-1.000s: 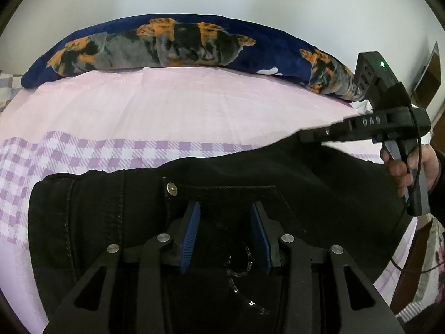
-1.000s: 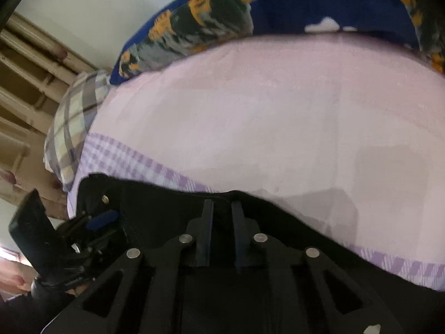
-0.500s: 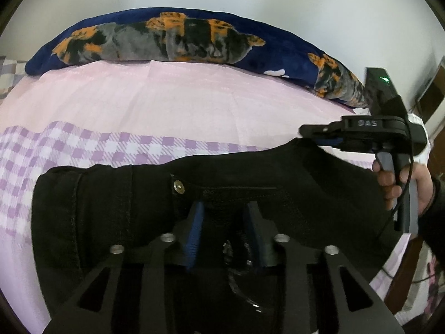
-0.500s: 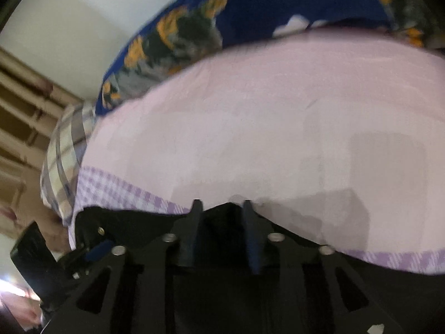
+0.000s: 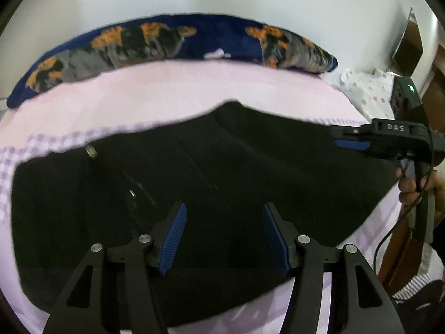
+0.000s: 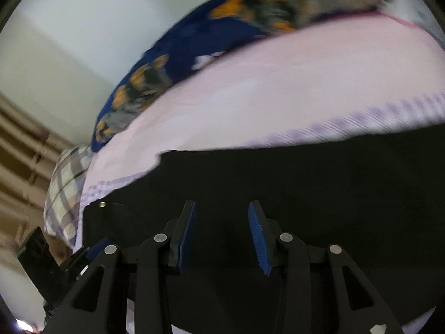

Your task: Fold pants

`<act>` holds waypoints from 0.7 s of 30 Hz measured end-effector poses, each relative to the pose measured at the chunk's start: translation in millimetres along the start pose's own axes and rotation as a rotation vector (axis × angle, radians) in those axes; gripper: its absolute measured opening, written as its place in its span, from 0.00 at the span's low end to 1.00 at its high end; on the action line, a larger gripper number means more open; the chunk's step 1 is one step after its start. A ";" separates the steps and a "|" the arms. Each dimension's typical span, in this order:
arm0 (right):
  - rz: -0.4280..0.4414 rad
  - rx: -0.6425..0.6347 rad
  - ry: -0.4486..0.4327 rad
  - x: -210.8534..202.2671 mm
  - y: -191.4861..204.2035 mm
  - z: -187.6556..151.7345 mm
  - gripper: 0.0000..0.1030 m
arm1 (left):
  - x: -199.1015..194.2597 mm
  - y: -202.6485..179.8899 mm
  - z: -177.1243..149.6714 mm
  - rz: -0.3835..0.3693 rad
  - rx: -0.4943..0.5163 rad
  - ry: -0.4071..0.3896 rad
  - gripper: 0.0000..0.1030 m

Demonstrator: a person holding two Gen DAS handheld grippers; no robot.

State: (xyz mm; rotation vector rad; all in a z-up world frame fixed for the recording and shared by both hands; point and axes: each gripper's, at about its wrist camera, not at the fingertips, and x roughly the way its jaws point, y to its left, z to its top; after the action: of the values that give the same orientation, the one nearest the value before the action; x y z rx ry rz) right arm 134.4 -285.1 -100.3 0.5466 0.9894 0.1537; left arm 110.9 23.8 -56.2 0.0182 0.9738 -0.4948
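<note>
The black pants (image 5: pixel 222 172) lie folded flat on the pink and lilac checked bed sheet (image 5: pixel 194 89); a metal waist button (image 5: pixel 91 150) shows at their left. My left gripper (image 5: pixel 222 217) is open and empty above the near half of the pants. My right gripper (image 6: pixel 221 217) is open and empty above the same black cloth (image 6: pixel 306 183). In the left wrist view the right gripper (image 5: pixel 353 139) shows side-on at the pants' right edge, held by a hand (image 5: pixel 411 192).
A long dark blue pillow (image 5: pixel 172 41) with an orange and grey print lies along the wall at the far side of the bed. A plaid pillow (image 6: pixel 66 189) sits at the left end. Wooden furniture (image 5: pixel 434 72) stands to the right.
Both grippers opened and let go of the pants, then drew back. The pants now lie flat on the sheet. Both views are motion blurred.
</note>
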 end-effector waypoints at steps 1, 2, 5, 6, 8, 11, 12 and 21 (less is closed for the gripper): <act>-0.015 0.027 -0.013 -7.2 -12.3 -2.5 0.36 | 1.3 -1.7 -3.8 -0.005 -0.002 0.006 0.56; -0.035 0.052 -0.033 -16.2 -25.6 -4.5 0.36 | 3.7 -3.2 -8.3 -0.002 -0.001 0.020 0.56; -0.084 0.117 -0.070 -38.6 -61.9 -7.7 0.36 | 9.3 -7.5 -22.0 0.032 0.025 0.050 0.56; -0.102 0.137 -0.080 -44.6 -71.9 -9.3 0.36 | 9.6 -9.6 -26.1 0.048 0.048 0.045 0.56; -0.145 0.186 -0.103 -59.6 -96.2 -14.0 0.36 | 7.1 -12.3 -30.3 0.064 0.072 0.039 0.56; -0.216 0.271 -0.144 -85.7 -137.9 -23.7 0.36 | 5.2 -12.0 -34.7 0.073 0.071 0.037 0.57; -0.221 0.293 -0.156 -93.4 -148.7 -26.2 0.34 | 4.3 -11.5 -35.6 0.075 0.067 0.036 0.57; -0.271 0.467 -0.287 -172.9 -221.0 -56.7 0.34 | -6.5 -30.7 -22.0 0.052 0.073 0.008 0.58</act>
State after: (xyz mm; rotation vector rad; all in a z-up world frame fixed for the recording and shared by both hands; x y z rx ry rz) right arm -34.2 -516.5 -106.1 0.8265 0.8066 -0.3983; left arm 78.0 4.1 -57.3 0.1106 0.9601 -0.4828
